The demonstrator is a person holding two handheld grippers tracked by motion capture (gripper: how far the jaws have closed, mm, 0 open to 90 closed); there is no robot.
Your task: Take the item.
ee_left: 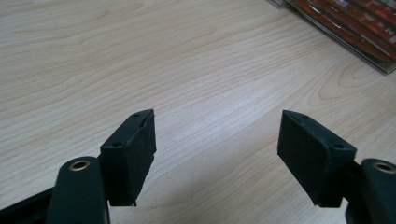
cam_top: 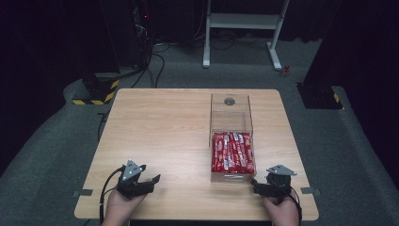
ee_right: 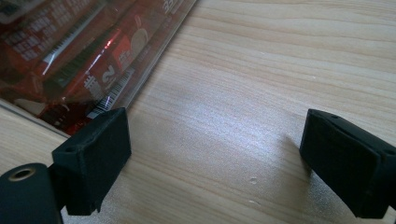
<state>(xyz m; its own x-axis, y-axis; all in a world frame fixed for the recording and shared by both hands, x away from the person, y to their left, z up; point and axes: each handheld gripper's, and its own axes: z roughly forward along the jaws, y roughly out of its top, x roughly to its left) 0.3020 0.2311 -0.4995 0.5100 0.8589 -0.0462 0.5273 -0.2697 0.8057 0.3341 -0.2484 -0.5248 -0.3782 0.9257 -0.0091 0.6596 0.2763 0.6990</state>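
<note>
On the right half of the bench [cam_top: 155,127], a clear box [cam_top: 230,123] stands with its long side running from near to far. Its near half is packed with red snack packets [cam_top: 232,151] lying side by side; its far half holds none of them, and a small dark round spot shows at its far end.

The right hand-held gripper [cam_top: 255,183] rests at the near right corner of the bench, just beside the near right corner of the clear box. Its jaws point left toward the box and stand wide apart with only bare wood between them. In the right gripper view [ee_right: 215,158] the clear box [ee_right: 154,70] lies just beyond the left jaw, very close to it, though whether they touch I cannot tell; the red snack packets [ee_right: 79,60] show through its wall, with barcodes and white lettering.

The left hand-held gripper [cam_top: 153,181] sits at the near left of the bench, well apart from the clear box, which lies to its right and a little farther off. Its jaws are also wide and hold nothing. In the left gripper view [ee_left: 215,140] the jaws frame plain bench [ee_left: 140,56], and the clear box [ee_left: 379,64] with its red snack packets [ee_left: 355,18] appears far off at the upper right corner.

A hand grips each hand-held gripper from the near edge, and a cable trails from each.
</note>
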